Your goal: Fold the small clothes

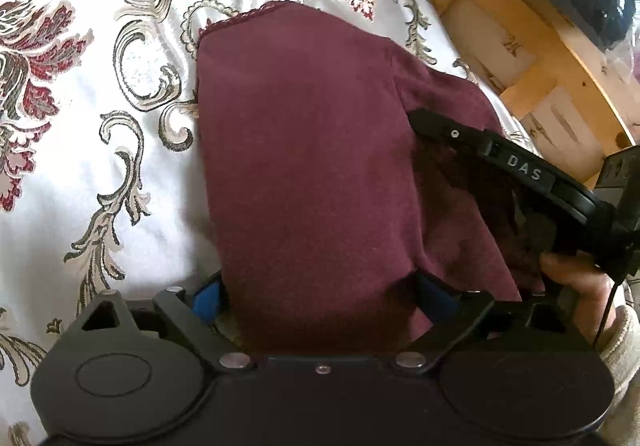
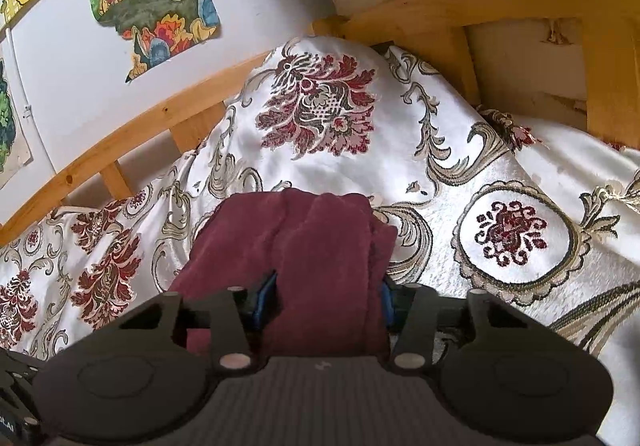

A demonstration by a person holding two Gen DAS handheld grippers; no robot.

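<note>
The maroon cloth (image 1: 304, 150) lies on the bedspread (image 1: 100, 174), soft and limp; left gripper (image 1: 316, 298) fingers apart around its 6 o'clock edge, right gripper (image 2: 328, 298) clamped on a bunched fold; grip hems

The garment (image 1: 304, 166) lies on the bedspread (image 1: 100, 86), in the middle of the left wrist frame. Its near edge passes between the fingers of the left gripper (image 1: 320, 294) at the bottom. The right gripper (image 1: 520, 166) comes in from the right edge, above the garment's right part. The wooden frame (image 1: 540, 58) runs along the upper right, behind the bedspread. In the right wrist frame, pictures (image 2: 152, 6) hang on the wall (image 2: 80, 86) at upper left.
</note>
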